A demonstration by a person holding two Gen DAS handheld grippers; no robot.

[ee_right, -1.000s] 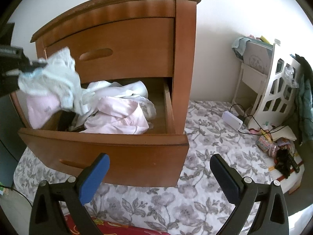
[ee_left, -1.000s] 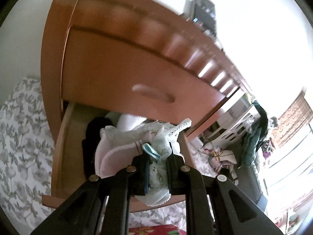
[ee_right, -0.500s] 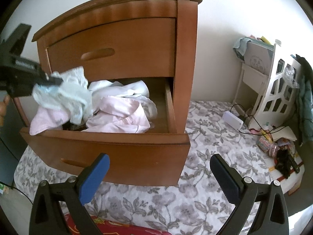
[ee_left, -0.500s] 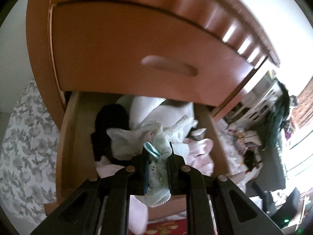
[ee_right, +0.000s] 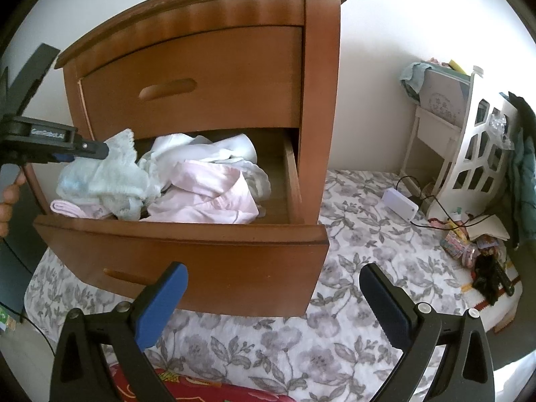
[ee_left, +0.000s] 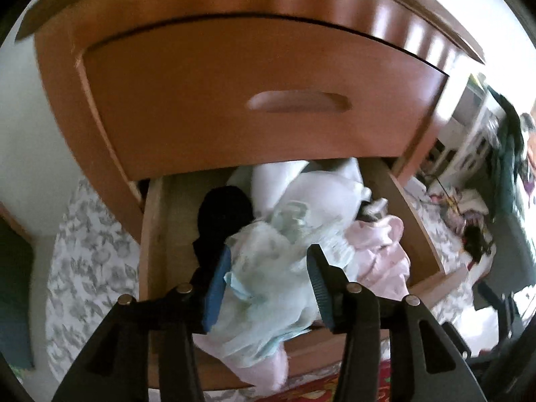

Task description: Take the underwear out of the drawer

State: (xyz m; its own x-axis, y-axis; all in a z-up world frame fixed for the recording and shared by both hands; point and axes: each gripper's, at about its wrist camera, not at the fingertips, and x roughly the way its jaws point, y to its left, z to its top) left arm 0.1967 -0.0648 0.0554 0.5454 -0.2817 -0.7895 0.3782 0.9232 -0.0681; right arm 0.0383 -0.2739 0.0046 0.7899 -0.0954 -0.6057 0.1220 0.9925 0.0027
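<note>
The lower drawer of a wooden nightstand is pulled out and full of clothes. Pale green lace underwear lies bunched on the pile at the drawer's front left corner and hangs over the front edge. My left gripper points down at it, and its jaws are opening. The cloth sits loosely between the blue pads, not pinched. From the right wrist view, the left gripper comes in from the left edge. My right gripper stands open and empty in front of the drawer.
Pink garments, white garments and a black garment fill the drawer. The upper drawer is closed. Floral bedding lies below. A white box with a cable, a white rack and clutter sit right.
The left gripper came down toward the drawer's front with the green underwear, then its jaws spread apart and the cloth settled on the pile. The right gripper stayed still.
</note>
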